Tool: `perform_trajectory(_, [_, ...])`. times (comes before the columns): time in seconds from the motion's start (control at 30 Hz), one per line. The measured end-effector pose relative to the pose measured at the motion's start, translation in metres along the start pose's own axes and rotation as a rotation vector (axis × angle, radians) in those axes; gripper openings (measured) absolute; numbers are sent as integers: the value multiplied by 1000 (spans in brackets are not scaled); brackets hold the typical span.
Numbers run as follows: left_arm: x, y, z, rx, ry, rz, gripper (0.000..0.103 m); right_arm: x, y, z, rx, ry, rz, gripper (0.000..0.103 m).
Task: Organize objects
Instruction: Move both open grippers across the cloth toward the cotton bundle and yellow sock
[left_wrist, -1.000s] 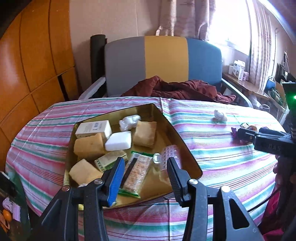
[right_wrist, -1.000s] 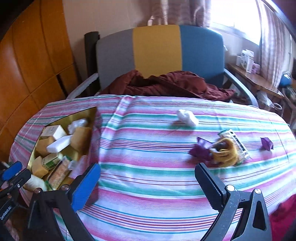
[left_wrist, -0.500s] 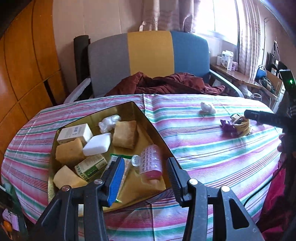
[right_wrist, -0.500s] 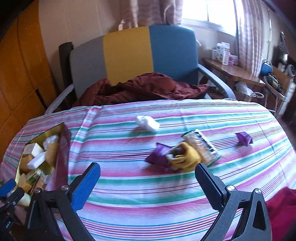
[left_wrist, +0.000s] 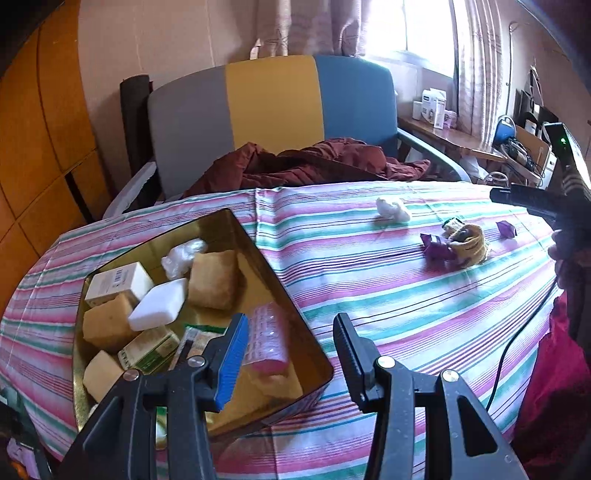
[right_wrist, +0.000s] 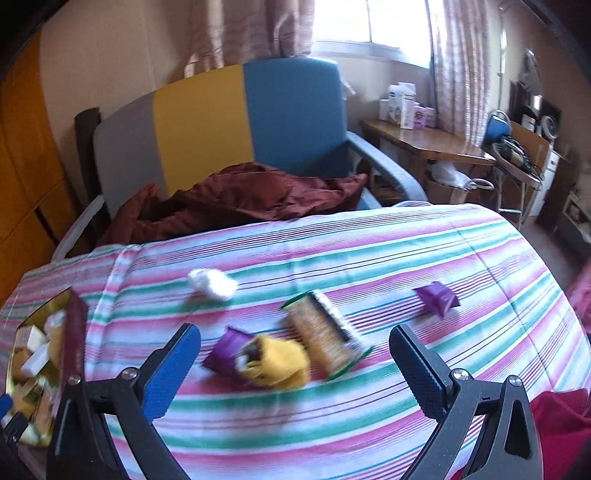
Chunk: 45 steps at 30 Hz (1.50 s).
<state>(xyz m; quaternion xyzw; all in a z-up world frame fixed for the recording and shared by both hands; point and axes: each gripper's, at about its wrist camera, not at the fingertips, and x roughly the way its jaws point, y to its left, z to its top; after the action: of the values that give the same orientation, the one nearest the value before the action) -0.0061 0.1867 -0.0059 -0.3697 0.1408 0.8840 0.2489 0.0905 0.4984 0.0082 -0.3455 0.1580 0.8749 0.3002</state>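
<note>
Striped tablecloth (left_wrist: 388, 306); behind it, grey-yellow-blue chair (right_wrist: 236, 125) bearing maroon cloth (right_wrist: 240, 199); wooden desk (right_wrist: 424, 142) beneath curtained window (right_wrist: 369, 22).

Motion-blurred just ahead of the right gripper (right_wrist: 291, 365): yellow bundle (right_wrist: 277, 363) and snack packet (right_wrist: 325, 334), print unreadable. Half hidden behind the left gripper (left_wrist: 288, 350): pink bottle (left_wrist: 266, 341) in the gold tray (left_wrist: 280, 295).
</note>
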Motion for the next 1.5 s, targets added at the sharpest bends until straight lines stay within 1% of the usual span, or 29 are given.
perform_trajectory(0.13, [10,-13,5,20,13,-22,48,11,-22,-1,62,2,-6,103])
perform_trajectory(0.23, [21,-25,10,32,31,-51,48,18,-36,-4,113,29,-10,103])
perform_trajectory(0.37, [37,-43,18,48,54,-96,48,17,-50,-4,181,34,-14,103])
perform_trajectory(0.47, [50,-60,24,60,68,-138,48,19,-62,-3,239,47,-7,103])
perform_trajectory(0.6, [67,-80,35,68,93,-222,48,17,-74,-3,292,44,-42,103])
perform_trajectory(0.73, [87,-98,45,66,122,-276,48,16,-89,-4,361,51,-22,103])
perform_trajectory(0.87, [107,-109,55,80,139,-248,48,16,-88,-3,360,56,-1,103])
perform_trajectory(0.97, [123,-115,64,80,153,-268,47,18,-78,-3,329,63,50,103])
perform_trajectory(1.03, [131,-112,69,70,155,-250,47,21,-69,-3,299,71,94,103])
perform_trajectory(1.1, [141,-102,79,28,169,-246,46,26,-59,-4,265,89,120,103])
perform_trajectory(1.23, [154,-88,97,-13,167,-238,46,37,-42,-9,224,136,167,103])
perform_trajectory(1.37, [170,-87,117,-36,170,-271,46,42,-34,-12,200,159,170,103])
perform_trajectory(1.43, [179,-91,128,-45,174,-281,46,44,-34,-13,198,162,166,103])
perform_trajectory(1.5, [186,-97,138,-38,162,-297,47,44,-34,-12,197,162,157,103])
